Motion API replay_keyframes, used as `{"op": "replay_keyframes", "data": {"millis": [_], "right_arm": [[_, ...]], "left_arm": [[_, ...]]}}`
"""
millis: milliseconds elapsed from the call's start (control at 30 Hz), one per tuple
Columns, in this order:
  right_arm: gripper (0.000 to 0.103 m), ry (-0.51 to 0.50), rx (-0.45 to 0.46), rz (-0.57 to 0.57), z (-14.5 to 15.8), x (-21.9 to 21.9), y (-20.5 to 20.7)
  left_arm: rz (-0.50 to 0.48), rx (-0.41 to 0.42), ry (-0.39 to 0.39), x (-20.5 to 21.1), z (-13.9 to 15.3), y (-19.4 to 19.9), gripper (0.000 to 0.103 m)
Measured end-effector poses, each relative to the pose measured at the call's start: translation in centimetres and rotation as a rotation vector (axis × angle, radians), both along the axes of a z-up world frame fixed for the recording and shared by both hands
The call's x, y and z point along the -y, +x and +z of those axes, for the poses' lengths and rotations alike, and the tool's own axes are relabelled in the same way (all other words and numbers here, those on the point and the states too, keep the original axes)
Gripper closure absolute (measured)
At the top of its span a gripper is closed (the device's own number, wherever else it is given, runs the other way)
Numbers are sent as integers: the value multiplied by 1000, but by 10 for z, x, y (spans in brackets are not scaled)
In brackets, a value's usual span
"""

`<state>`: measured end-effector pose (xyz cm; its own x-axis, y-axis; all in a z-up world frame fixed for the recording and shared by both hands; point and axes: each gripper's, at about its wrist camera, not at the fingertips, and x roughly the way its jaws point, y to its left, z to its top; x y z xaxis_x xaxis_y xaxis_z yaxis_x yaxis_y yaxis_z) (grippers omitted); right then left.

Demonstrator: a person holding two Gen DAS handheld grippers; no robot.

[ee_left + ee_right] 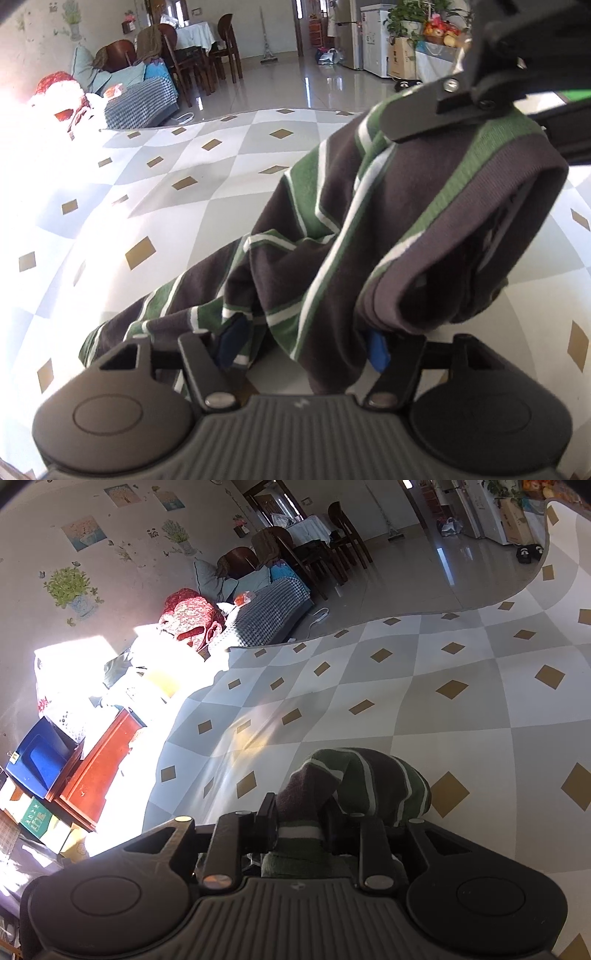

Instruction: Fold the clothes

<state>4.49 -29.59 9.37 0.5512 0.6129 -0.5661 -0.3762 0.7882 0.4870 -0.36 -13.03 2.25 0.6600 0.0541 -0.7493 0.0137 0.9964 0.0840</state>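
Between both grippers the striped sweater (369, 229) hangs unfolded: right gripper (301, 821) pinches it, left gripper (303, 349) half-open around it, folding hardly begun.

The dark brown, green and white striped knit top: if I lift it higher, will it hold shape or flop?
Probably flop: the striped knit top drapes in soft folds from the right gripper to the checked cloth-covered surface. It looks light, sagging without stretching taut. The knit seems grippy, bunched between the left gripper fingers.
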Motion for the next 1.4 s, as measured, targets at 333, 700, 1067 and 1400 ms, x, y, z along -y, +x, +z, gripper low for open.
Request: {"op": "replay_keyframes", "data": {"millis": [333, 700, 1067, 1400], "right_arm": [[54, -67, 2, -56, -2, 11, 4], [46, -173, -14, 47, -13, 4, -3], [43, -395, -15, 133, -54, -19, -6], [43, -479, -23, 41, -81, -24, 25]], "left_arm": [[108, 44, -25, -45, 33, 19, 48], [123, 15, -15, -60, 33, 54, 44], [84, 6, 9, -70, 37, 74, 37], [57, -10, -26, -82, 31, 80, 29]]}}
